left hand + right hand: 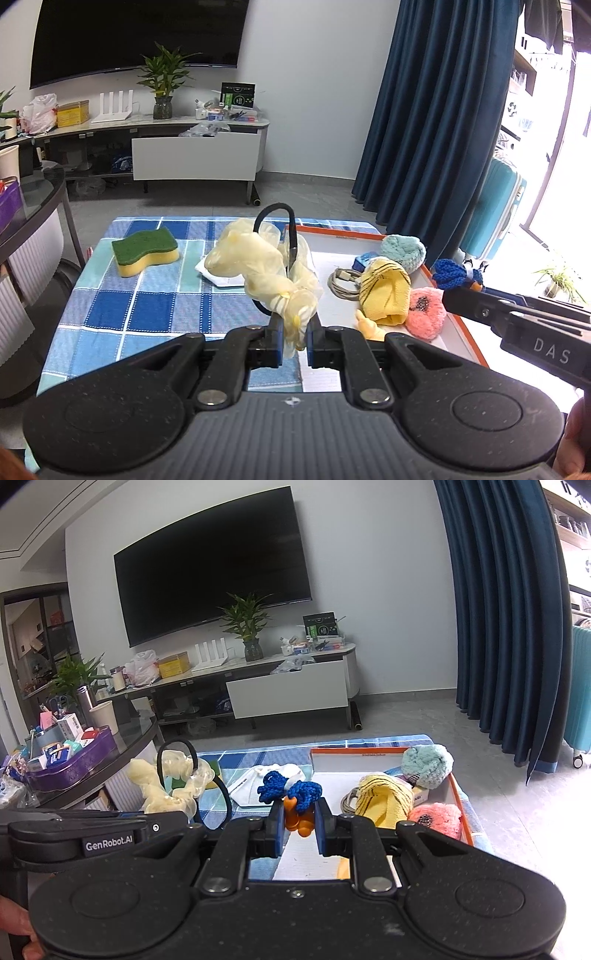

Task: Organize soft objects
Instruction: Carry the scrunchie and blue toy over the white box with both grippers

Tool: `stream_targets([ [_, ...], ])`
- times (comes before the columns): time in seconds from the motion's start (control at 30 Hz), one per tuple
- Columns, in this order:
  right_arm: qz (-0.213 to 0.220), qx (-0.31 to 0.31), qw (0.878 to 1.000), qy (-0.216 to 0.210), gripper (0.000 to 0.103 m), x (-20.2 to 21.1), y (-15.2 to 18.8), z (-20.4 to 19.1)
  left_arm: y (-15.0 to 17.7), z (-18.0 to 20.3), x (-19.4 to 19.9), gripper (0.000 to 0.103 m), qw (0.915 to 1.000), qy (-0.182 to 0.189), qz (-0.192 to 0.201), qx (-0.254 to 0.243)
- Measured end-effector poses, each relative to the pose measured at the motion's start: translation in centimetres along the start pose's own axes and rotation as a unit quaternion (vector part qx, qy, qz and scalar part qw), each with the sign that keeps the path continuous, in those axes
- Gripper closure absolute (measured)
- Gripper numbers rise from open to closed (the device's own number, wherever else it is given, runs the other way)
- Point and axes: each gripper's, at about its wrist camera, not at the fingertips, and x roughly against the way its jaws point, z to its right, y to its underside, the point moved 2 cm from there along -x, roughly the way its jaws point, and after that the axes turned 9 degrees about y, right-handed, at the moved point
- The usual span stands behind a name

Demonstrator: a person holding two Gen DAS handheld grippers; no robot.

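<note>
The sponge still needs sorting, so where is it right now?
The green and yellow sponge lies on the checked cloth at far left in the left wrist view, left of the white mask.

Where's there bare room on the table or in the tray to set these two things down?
Free: checked tablecloth in front of the sponge, and the tray's near white floor by the left gripper. Crowded: the tray's far right, with yellow cloth, pink puff, teal ball and cable.

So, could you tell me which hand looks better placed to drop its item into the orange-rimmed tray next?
Probably the right. The right gripper already holds the blue-and-orange knitted toy over the tray, while the left gripper, clamping the yellow gloves, hangs over the tray's left edge.
</note>
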Motion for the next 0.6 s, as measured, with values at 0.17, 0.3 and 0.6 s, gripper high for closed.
stream_targets([
  [0.17,-0.001,-0.004,1.0,0.007,0.082,0.0,0.1,0.8,0.0,0.8,-0.4,0.09,0.9999,0.009,-0.003,-0.006],
  [0.3,-0.001,-0.009,1.0,0.015,0.082,0.0,0.2,1.6,0.2,1.4,-0.8,0.09,0.9998,0.018,-0.008,-0.01],
  [0.6,-0.01,-0.028,0.999,0.044,0.082,-0.3,0.8,4.4,0.5,3.1,-2.7,0.09,0.9985,0.045,-0.026,-0.019],
])
